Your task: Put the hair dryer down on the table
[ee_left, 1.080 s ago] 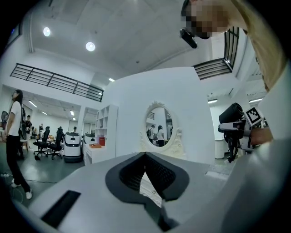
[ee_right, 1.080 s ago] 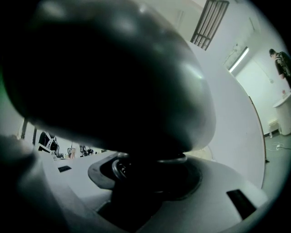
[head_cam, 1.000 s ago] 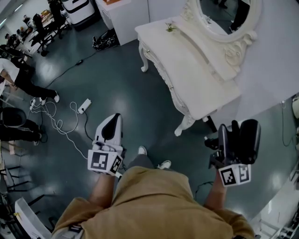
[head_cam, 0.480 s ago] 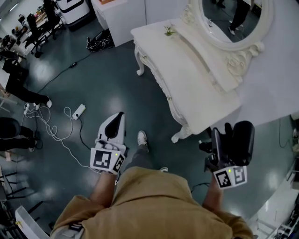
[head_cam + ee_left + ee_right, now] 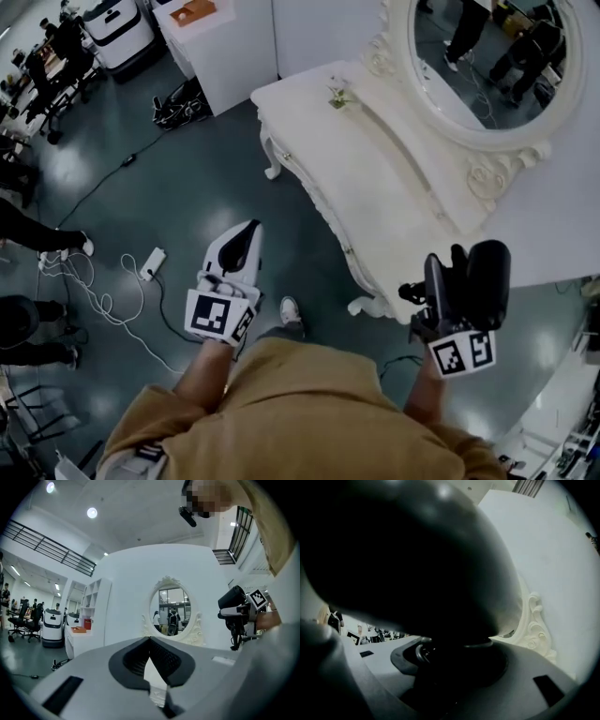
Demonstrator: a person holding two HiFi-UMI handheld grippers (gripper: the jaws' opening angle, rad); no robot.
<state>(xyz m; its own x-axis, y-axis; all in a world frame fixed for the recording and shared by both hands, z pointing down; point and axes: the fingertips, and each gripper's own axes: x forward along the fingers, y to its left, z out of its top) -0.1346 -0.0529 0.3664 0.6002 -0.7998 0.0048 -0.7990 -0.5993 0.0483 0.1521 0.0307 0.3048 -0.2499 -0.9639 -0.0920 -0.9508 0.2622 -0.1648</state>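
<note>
The dryer [image 5: 489, 270] is black and up in the air in the right gripper [image 5: 457, 281], just off the near end of the table [image 5: 375, 178]. It isn't resting on the top. In the right gripper view the dryer [image 5: 408, 559] blocks nearly the whole frame. The right gripper [image 5: 454, 663] has its jaws spread fairly wide and clamped around the narrow part under the dryer's body.

The only print I can make out is the square black-and-white markers on the right cube [image 5: 464, 352] and the left cube [image 5: 217, 317] (patterns only, no words).

The left gripper [image 5: 246, 239] is out over the floor [image 5: 216, 178], well apart from the dryer. In its own view the left gripper [image 5: 150, 641] has its jaw tips together with nothing between them.

The table is white and ornate, with a wavy front edge running diagonally away from the person. An oval mirror [image 5: 487, 66] stands along its back. Most of the top is bare. The dark floor is open between the left gripper and the table's front edge. A power strip [image 5: 150, 264] and loose cables lie further left.
</note>
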